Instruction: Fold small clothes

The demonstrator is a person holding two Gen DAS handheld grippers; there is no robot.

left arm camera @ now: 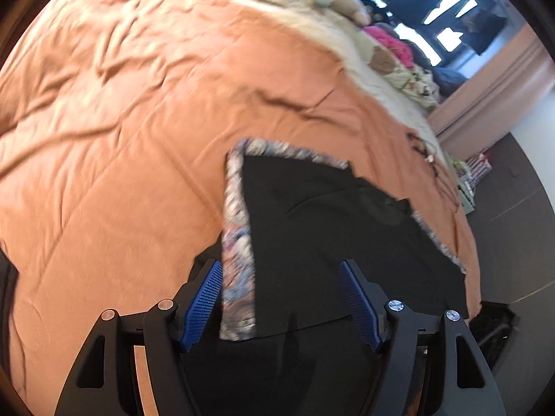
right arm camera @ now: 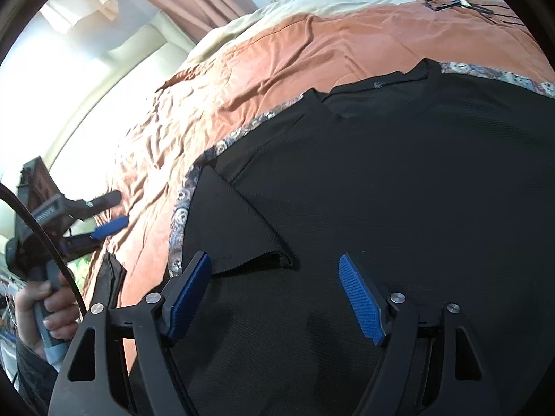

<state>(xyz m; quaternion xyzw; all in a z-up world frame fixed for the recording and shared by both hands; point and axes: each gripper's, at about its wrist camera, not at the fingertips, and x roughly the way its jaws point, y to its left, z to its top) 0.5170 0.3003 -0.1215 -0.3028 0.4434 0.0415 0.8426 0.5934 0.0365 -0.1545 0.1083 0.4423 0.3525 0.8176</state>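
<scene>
We see a black shirt spread on an orange bedspread, lying over a patterned cloth whose floral border frames it along the left and top edges in both views. In the right wrist view the right gripper hangs low over the shirt's lower middle, its blue pads spread wide with nothing between them but the fabric lying flat beneath; a sleeve is folded inward as a dark triangle just above its left pad, and the collar sits toward the upper centre of the frame, so the garment's long axis runs from the bottom of the picture upward, away from the gripper. In the left wrist view the left gripper also stands open, empty, poised over the shirt's near left edge, where the patterned border runs up the frame between its pads. We judge the right gripper the nearer to the shirt's body, while the left is set over the side edge, so the coming fold likely turns on which edge is pinched. The right view alone shows the folded sleeve, the collar and the person's hand gripping the left tool at the lower left, off the shirt; the left view alone shows the shirt's far right edge and a pile of clothes at upper right.
</scene>
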